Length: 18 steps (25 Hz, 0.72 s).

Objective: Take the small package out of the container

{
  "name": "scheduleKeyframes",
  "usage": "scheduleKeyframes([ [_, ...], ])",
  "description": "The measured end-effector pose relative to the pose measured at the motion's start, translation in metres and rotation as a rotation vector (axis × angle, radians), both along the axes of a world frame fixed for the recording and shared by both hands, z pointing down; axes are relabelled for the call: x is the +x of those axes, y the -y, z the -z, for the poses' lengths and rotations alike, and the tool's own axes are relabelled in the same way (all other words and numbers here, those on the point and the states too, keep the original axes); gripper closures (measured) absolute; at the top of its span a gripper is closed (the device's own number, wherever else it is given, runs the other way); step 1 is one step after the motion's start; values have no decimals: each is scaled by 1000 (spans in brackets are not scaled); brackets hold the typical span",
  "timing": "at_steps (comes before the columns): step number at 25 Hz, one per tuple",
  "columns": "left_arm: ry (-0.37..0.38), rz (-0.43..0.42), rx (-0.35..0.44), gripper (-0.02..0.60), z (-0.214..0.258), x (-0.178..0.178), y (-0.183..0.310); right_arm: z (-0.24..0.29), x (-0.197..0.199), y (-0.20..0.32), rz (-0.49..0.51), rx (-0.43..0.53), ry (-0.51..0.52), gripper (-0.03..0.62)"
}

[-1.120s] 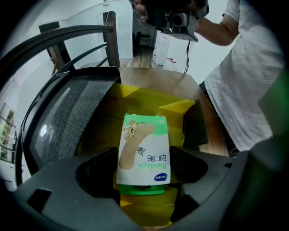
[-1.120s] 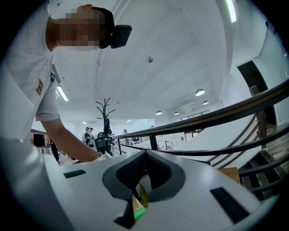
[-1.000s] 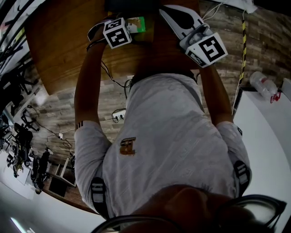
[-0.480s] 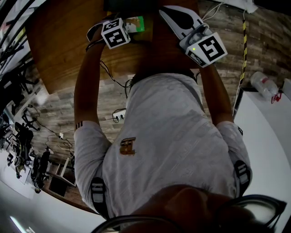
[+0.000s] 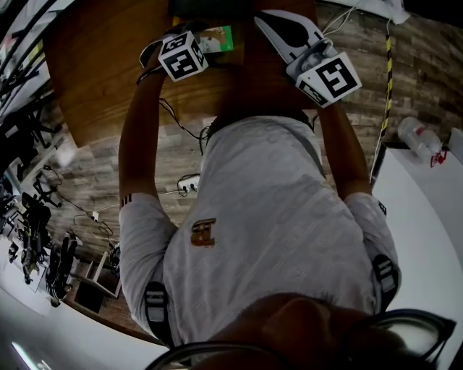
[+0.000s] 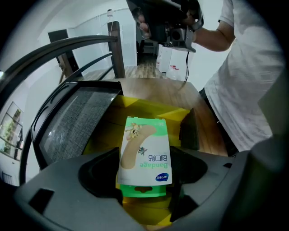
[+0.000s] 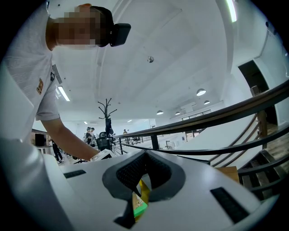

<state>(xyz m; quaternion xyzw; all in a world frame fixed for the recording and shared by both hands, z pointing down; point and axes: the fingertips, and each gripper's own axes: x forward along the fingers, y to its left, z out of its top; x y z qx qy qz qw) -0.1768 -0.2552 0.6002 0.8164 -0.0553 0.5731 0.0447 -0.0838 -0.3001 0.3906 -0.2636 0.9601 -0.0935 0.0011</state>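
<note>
Left hand-held gripper (image 6: 144,180) pinches package (image 6: 145,151) by tab end over container (image 6: 174,113), likely for straight lift-out. Right hand-held gripper (image 7: 144,157) closed, empty.

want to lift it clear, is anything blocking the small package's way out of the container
Nothing visible does. The left claw is shut on the small package, holding it over the yellow container with open air above it. The right claw is off to one side.

Green-and-white package (image 6: 144,153), yellow container (image 6: 174,113)
</note>
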Motion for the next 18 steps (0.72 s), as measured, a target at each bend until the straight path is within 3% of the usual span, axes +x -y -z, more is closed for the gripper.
scheduleKeyframes([
  [18, -282, 180, 188, 210, 81, 11, -3, 17, -7, -18, 20, 29, -5, 563],
])
